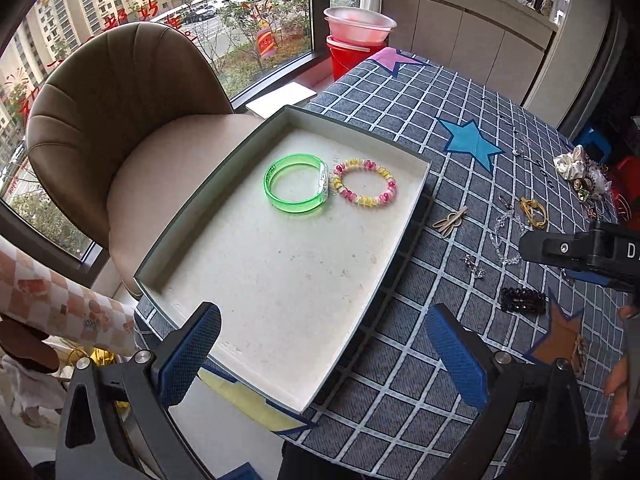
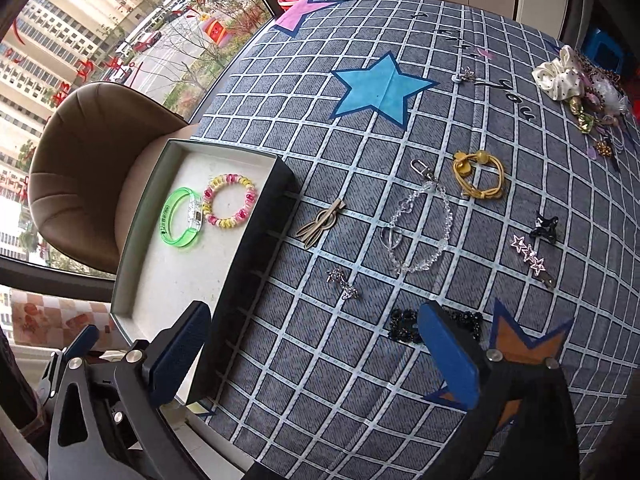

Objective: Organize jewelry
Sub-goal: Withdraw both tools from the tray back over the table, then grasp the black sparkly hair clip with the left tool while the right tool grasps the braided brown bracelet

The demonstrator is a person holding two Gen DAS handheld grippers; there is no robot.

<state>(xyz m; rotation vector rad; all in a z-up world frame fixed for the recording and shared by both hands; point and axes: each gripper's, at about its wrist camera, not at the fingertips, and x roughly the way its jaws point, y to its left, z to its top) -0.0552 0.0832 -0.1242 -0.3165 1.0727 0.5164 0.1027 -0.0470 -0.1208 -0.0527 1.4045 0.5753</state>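
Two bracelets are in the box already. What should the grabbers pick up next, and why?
Probably the right hand-held gripper, open and empty, should drop onto the black beaded clip. It lies closest to its fingers, outside the tray that already holds the green bangle and pink-yellow bracelet.

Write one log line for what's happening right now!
left gripper: open, empty | right gripper: open, empty | tray: green bangle, beaded bracelet
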